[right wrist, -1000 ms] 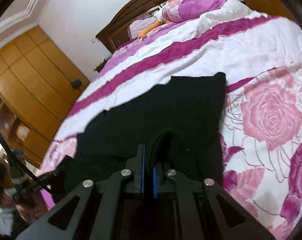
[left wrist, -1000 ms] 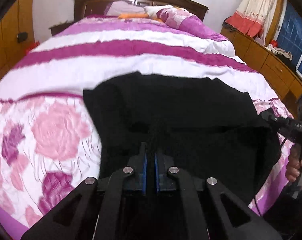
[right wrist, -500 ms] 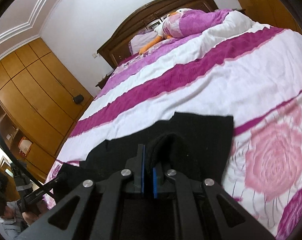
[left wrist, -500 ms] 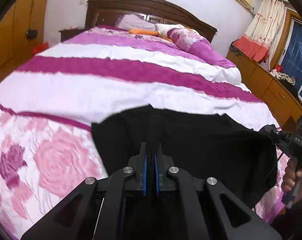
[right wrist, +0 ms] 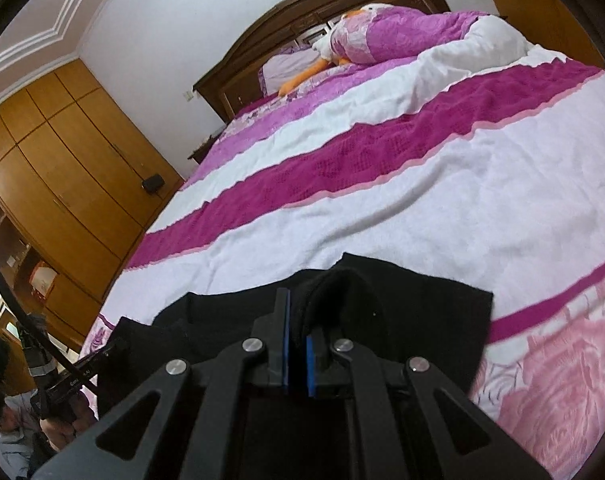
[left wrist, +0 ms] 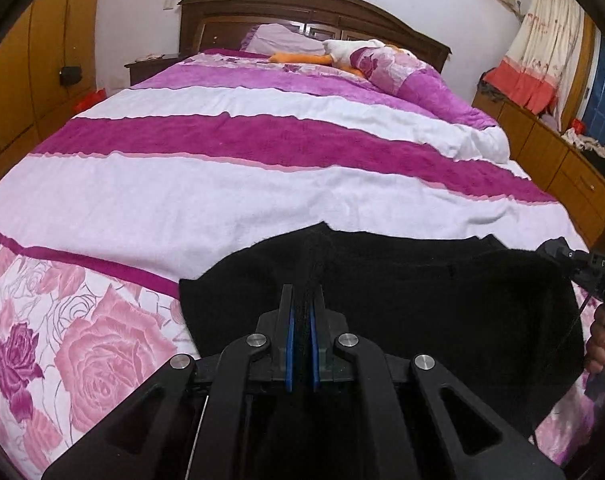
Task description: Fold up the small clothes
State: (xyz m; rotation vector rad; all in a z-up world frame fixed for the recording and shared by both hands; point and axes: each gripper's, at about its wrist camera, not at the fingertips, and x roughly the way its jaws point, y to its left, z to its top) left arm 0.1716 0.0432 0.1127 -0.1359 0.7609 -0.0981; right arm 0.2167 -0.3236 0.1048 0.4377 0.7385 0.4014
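Observation:
A black garment (left wrist: 422, 304) lies over the near end of the bed, held at two spots along its near edge. My left gripper (left wrist: 301, 300) is shut on a pinched fold of the black garment, which rises between the blue pads. My right gripper (right wrist: 296, 312) is shut on another bunch of the same garment (right wrist: 414, 320), a rounded fold bulging over its right finger. In the left wrist view the other gripper (left wrist: 582, 268) shows at the right edge, past the cloth, with a hand (left wrist: 600, 344) on it. The cloth's near edge is hidden under both grippers.
The bed (left wrist: 238, 184) has a white, magenta and rose-patterned cover, with pillows and a plush toy (left wrist: 342, 54) by the dark headboard (left wrist: 302, 8). Wooden wardrobes (right wrist: 62, 168) stand at the left, low cabinets (left wrist: 562, 168) and a curtain at the right. A person (right wrist: 6, 424) crouches at the lower left.
Both grippers have carried the held edge of the black garment forward up the bed. Less black cloth shows ahead of the fingers, and more of the striped cover and headboard is in view.

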